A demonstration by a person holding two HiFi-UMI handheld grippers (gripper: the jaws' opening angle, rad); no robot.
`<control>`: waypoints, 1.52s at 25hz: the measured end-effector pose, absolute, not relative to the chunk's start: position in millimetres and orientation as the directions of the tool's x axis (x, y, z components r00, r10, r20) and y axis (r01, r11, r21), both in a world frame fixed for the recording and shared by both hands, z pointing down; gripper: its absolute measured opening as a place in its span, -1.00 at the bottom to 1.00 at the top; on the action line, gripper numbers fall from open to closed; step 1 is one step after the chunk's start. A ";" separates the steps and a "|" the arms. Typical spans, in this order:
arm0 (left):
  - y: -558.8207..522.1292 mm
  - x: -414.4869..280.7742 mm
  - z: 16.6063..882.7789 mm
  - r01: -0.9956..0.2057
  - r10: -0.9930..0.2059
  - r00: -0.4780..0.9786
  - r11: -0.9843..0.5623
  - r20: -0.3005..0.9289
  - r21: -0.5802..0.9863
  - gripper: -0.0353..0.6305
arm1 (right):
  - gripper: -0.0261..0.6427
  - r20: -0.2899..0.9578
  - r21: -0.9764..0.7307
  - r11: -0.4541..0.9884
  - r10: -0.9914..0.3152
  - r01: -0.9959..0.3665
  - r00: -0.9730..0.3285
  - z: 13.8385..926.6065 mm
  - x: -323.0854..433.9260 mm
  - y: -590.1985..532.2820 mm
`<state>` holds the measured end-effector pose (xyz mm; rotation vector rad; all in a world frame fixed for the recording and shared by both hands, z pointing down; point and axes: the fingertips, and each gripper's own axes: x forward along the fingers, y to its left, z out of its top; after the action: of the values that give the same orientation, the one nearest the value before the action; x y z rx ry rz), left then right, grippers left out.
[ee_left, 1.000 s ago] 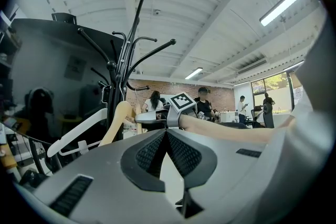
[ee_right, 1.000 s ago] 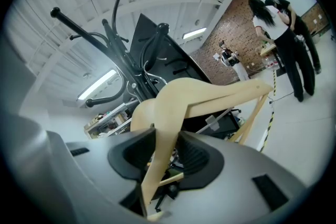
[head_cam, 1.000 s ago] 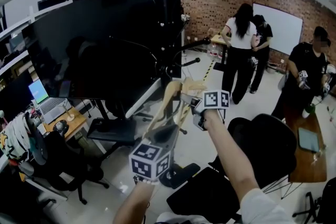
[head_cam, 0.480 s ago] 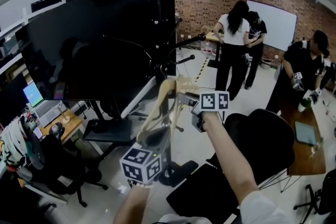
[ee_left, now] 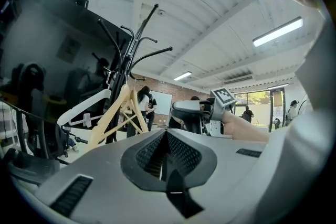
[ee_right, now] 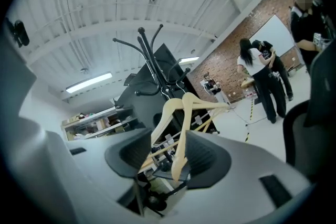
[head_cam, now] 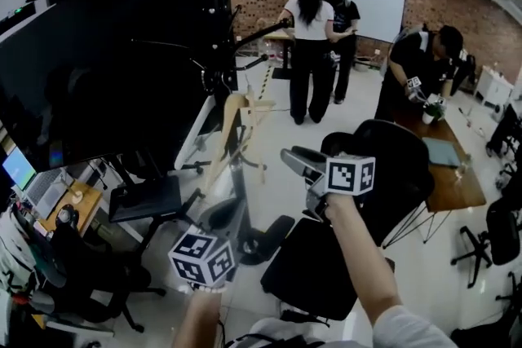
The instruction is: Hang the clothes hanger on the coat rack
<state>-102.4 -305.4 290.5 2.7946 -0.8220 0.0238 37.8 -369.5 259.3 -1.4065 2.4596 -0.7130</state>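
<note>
Gaping right gripper (head_cam: 294, 162) (hanger (head_cam: 231, 115) at coat rack (ee_right: 152, 58)).

Right gripper (ee_right: 165, 157) jaws apart, just narrowed, empty; wooden hanger (ee_right: 181, 105) at coat rack (ee_right: 151, 57) beyond.

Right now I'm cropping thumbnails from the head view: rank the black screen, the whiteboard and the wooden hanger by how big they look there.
1. Black screen, by far the largest.
2. Whiteboard, though far off.
3. Wooden hanger, thin, and much nearer the camera.
</note>
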 end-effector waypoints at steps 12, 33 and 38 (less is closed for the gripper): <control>-203.8 -162.3 352.6 -0.410 -0.395 0.912 -0.866 0.112 0.286 -0.90 | -0.93 0.084 -0.544 0.167 -0.964 -0.822 -0.251 330.1 -19.7 -194.7; -93.5 -164.7 439.0 -0.464 -0.400 0.885 -0.787 0.236 0.406 -0.90 | -0.93 0.282 -0.460 0.064 -0.935 -0.886 -0.213 440.7 -52.1 -45.7; -67.9 -161.3 447.9 -0.484 -0.410 0.874 -0.776 0.260 0.405 -0.90 | -0.93 0.295 -0.495 0.063 -0.926 -0.867 -0.236 458.7 -55.0 -18.8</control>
<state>-161.3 -67.9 447.9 2.5754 -0.6528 0.2157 -55.0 -18.8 458.7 -1.8767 2.2151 -0.9076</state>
